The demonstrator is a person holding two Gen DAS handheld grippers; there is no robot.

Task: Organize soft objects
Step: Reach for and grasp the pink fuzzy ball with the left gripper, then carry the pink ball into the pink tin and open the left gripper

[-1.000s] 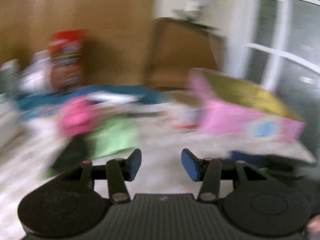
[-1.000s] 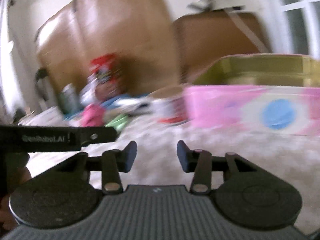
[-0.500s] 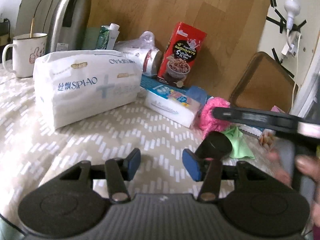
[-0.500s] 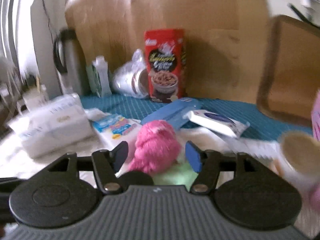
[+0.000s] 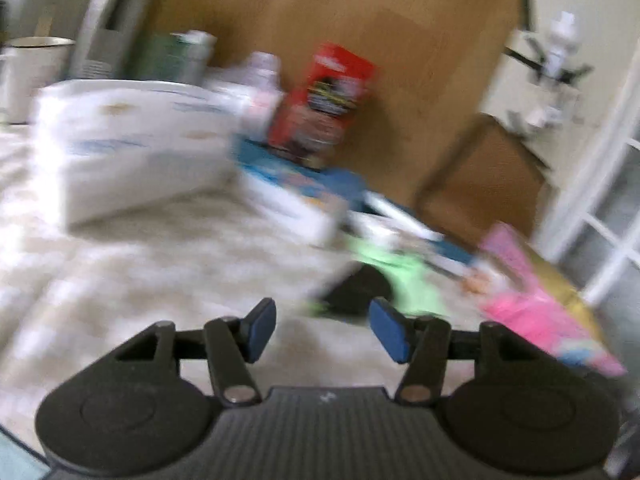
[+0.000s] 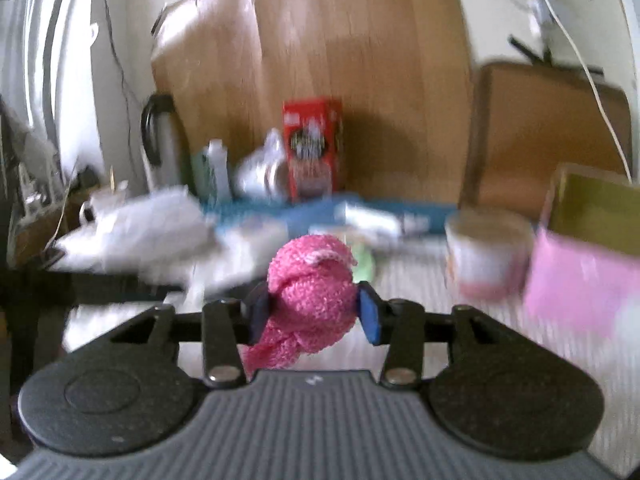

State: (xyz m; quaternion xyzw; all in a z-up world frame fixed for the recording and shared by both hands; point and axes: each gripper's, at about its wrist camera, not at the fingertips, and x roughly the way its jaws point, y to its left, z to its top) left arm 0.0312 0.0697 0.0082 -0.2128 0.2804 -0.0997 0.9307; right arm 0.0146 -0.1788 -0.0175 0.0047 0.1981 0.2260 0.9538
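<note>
My right gripper (image 6: 314,312) is shut on a pink knitted ball (image 6: 310,288) and holds it above the table. A pink box with a gold inside (image 6: 584,256) stands to the right; it also shows in the left wrist view (image 5: 548,304). My left gripper (image 5: 322,330) is open and empty above the patterned cloth. Ahead of it lie a green cloth (image 5: 400,276) and a black soft object (image 5: 360,290). Both views are blurred.
A large white tissue pack (image 5: 132,144), a small wipes pack (image 5: 296,204), a red cereal box (image 5: 324,100), a thermos (image 6: 160,140) and a mug (image 5: 28,76) stand at the back. A white-pink cup (image 6: 488,252) sits beside the pink box. A wooden board (image 6: 320,60) leans behind.
My right gripper has closed on the pink knitted ball and lifted it off the table. My left gripper has swung a little; the pink ball is gone from beside the green cloth.
</note>
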